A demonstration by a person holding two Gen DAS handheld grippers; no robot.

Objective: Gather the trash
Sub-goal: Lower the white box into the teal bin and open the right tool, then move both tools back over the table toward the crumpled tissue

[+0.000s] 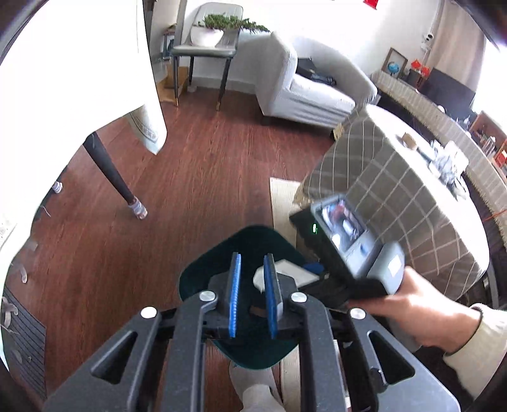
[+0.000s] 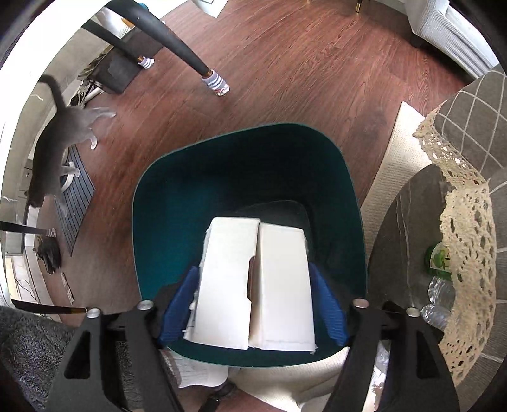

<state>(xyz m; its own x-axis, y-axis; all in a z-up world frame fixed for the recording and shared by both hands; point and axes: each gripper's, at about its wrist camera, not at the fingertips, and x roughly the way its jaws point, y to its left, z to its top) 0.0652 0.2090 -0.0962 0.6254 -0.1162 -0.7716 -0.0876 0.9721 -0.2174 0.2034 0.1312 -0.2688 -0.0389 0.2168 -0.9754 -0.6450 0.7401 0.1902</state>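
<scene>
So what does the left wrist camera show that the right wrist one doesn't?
Only the left wrist view shows the sofa, a potted plant on a chair, and the person's hand carrying the right hand-held gripper. Only the right wrist view shows a grey cat and lace trim. Both show the green bin and the white box over it.
</scene>
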